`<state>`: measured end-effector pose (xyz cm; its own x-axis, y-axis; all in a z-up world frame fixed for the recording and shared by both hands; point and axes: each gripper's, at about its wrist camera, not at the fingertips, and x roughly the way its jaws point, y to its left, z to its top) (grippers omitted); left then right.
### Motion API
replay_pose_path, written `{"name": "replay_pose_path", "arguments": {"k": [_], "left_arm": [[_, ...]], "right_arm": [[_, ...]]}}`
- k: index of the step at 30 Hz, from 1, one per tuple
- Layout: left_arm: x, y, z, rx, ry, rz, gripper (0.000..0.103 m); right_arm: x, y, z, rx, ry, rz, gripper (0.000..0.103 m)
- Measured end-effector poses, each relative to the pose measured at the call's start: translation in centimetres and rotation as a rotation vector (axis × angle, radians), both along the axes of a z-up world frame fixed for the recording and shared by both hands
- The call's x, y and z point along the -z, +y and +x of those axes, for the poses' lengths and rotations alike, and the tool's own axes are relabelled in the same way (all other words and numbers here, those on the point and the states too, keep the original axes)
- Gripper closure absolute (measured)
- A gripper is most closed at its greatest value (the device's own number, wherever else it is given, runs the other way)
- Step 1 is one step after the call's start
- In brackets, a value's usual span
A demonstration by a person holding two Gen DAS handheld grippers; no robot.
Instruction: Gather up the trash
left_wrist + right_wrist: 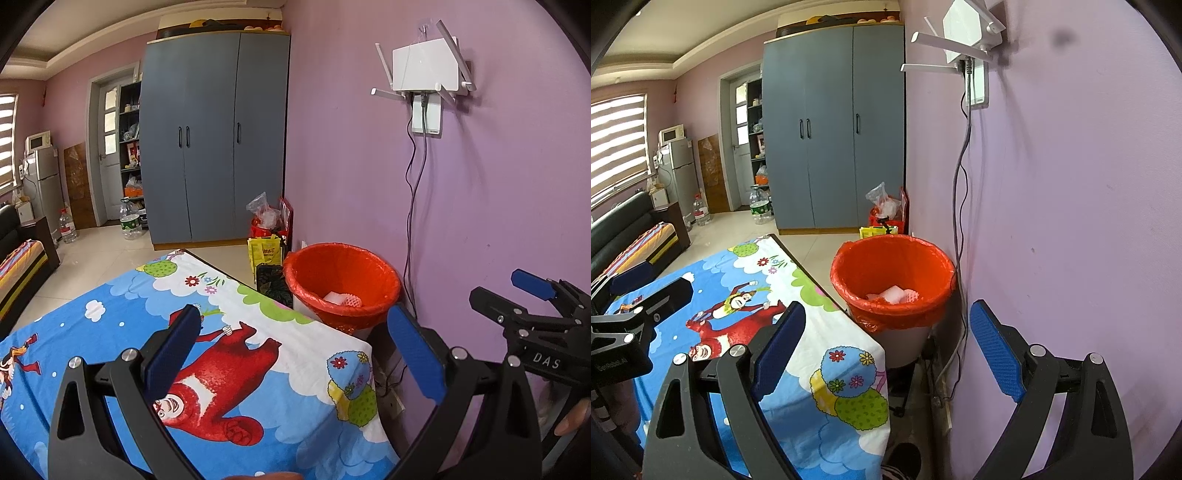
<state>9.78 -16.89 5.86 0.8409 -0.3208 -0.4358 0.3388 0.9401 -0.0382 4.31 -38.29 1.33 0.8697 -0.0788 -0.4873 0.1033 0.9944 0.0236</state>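
1. Red-lined bin (894,280) sits ahead, between the right gripper's (888,354) fingers, white trash (894,293) lying inside.
2. Right fingers spread wide, holding nothing.
3. Left gripper (295,354) is spread too and holds nothing; bin (341,284) lies just beyond its fingers, past the desk (258,369) corner.

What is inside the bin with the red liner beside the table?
Inside the round red-lined trash bin lie white crumpled pieces, one a white foam net sleeve. Anything beneath them, and the bin's bottom, is hidden. Both the left gripper and right gripper are open and empty.
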Motion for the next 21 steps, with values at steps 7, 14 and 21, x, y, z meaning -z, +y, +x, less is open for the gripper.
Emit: {"name": "replay_pose_path", "arguments": {"k": [7, 14, 21], "left_arm": [[0.3, -0.5, 0.2, 0.006, -0.006, 0.015, 0.005], [0.9, -1.1, 0.7, 0.043, 0.015, 0.01, 0.005], [1.1, -1.3, 0.7, 0.052, 0.021, 0.01, 0.005]], "right_arm": [[0.1, -0.2, 0.1, 0.001, 0.002, 0.001, 0.018], [0.6, -0.5, -0.1, 0.009, 0.002, 0.008, 0.018], [0.8, -0.3, 0.0, 0.012, 0.007, 0.008, 0.018]]}}
